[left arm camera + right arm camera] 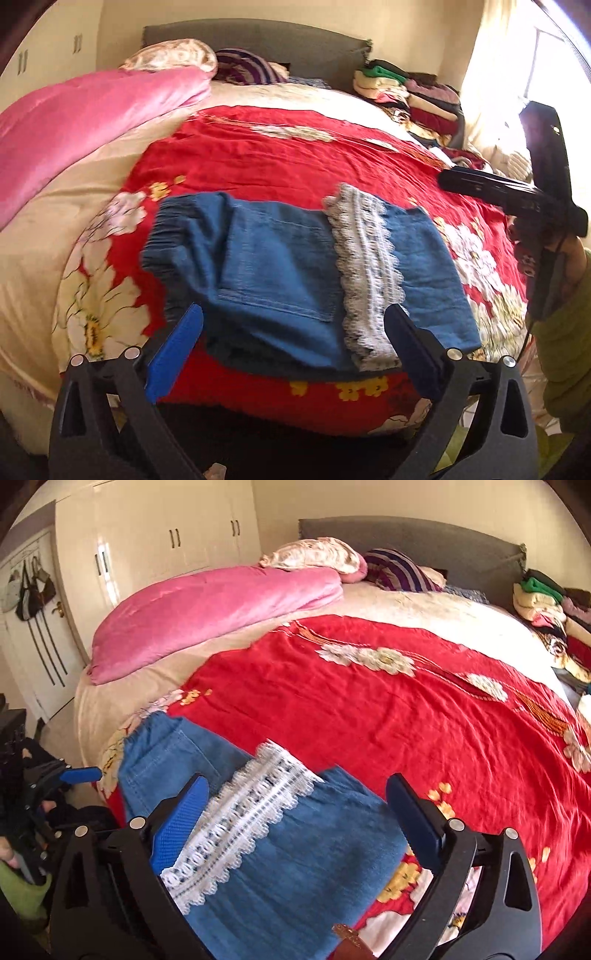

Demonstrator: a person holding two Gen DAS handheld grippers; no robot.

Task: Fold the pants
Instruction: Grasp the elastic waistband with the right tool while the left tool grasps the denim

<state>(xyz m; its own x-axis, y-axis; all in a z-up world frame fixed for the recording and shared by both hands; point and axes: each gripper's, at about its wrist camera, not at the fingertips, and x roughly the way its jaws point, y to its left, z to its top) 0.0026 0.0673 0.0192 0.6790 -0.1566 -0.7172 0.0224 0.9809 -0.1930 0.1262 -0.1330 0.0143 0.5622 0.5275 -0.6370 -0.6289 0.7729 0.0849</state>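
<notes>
The blue denim pants (280,273) lie folded into a compact rectangle on the red floral bedspread (295,162), near the bed's front edge. A white lace band (365,273) crosses them. The elastic waistband (162,236) is at the left. My left gripper (295,339) is open and empty, just above the pants' near edge. My right gripper (295,812) is open and empty over the lace band (243,812) and the right part of the pants (295,867). The right gripper also shows in the left wrist view (517,199), and the left gripper shows in the right wrist view (70,779).
A pink quilt (85,122) lies along the bed's left side, with pillows (173,55) at the grey headboard. A stack of folded clothes (406,92) sits at the far right. A wardrobe (166,542) and a door with hanging bags (33,590) stand to the left.
</notes>
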